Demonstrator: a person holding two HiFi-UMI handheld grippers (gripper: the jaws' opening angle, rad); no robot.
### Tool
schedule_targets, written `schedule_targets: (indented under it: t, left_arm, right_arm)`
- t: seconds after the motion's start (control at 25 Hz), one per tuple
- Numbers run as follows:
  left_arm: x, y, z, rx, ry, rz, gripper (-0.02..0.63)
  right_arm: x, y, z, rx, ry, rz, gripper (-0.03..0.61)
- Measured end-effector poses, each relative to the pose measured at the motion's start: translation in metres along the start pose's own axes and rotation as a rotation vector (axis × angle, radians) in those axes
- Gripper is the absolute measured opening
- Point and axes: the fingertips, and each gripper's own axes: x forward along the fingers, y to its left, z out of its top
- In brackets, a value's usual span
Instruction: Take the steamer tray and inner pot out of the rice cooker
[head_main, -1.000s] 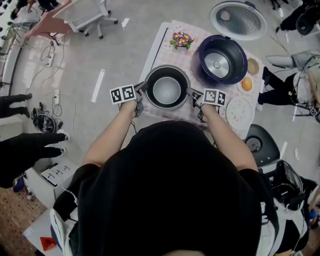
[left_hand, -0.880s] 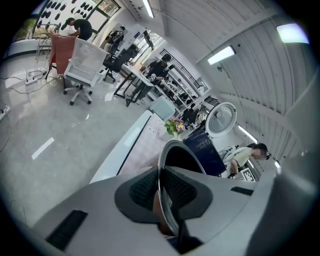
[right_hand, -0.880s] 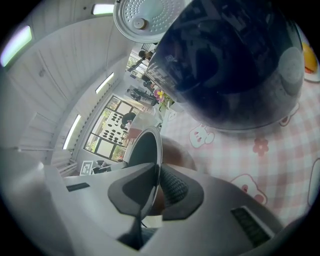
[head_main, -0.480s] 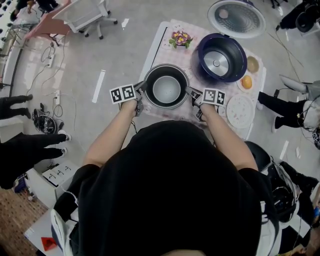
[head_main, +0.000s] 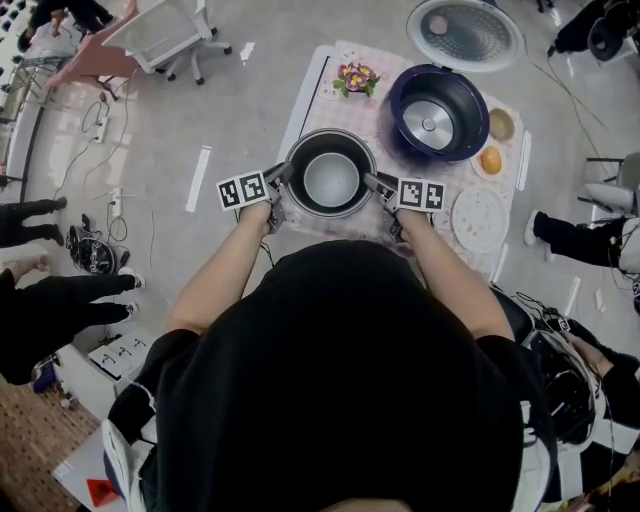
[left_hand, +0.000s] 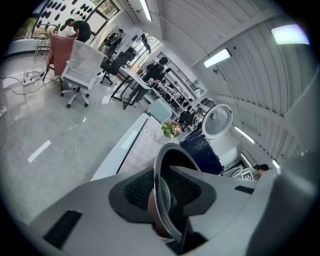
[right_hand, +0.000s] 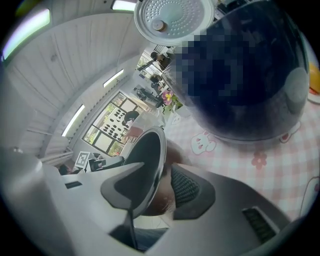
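The dark inner pot (head_main: 331, 180) stands upright on the pink checked table (head_main: 318, 92), in front of the open navy rice cooker (head_main: 440, 113). The white perforated steamer tray (head_main: 479, 218) lies flat at the table's right. My left gripper (head_main: 279, 178) is at the pot's left rim and my right gripper (head_main: 378, 184) at its right rim. Both have just been opening. In the left gripper view the rim (left_hand: 161, 170) runs between the left gripper's (left_hand: 162, 187) pads with a gap. In the right gripper view the pot wall (right_hand: 145, 160) stands likewise loose inside the right gripper (right_hand: 160, 187).
The cooker's lid (head_main: 463, 30) stands raised behind its body. A small flower pot (head_main: 356, 78) sits at the table's far left, an orange (head_main: 491, 160) and a small dish (head_main: 501, 124) to the right of the cooker. People's legs and office chairs surround the table.
The jaws of both grippers have come apart at the pot's rim. The pot has stayed where it stood on the table. A bystander's legs at the right have moved.
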Motion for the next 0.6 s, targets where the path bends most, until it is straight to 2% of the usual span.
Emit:
schedule_targets:
  t: [0.16, 0.24, 0.44, 0.6]
  left_arm:
    - [-0.007, -0.003, 0.012, 0.044, -0.029, 0.014, 0.165]
    - [-0.011, -0.006, 0.023, 0.096, -0.047, 0.032, 0.187]
    - [-0.021, -0.036, 0.069, 0.345, -0.117, 0.075, 0.202]
    - [-0.016, -0.075, 0.092, 0.468, -0.133, 0.035, 0.216]
  right_arm:
    - [-0.009, -0.005, 0.005, -0.06, -0.031, -0.051, 0.186]
    - [-0.017, -0.004, 0.012, -0.085, -0.057, -0.066, 0.186]
    - [-0.041, 0.004, 0.034, -0.129, -0.122, -0.091, 0.186]
    - [-0.071, 0.013, 0.052, -0.17, -0.188, -0.116, 0.187]
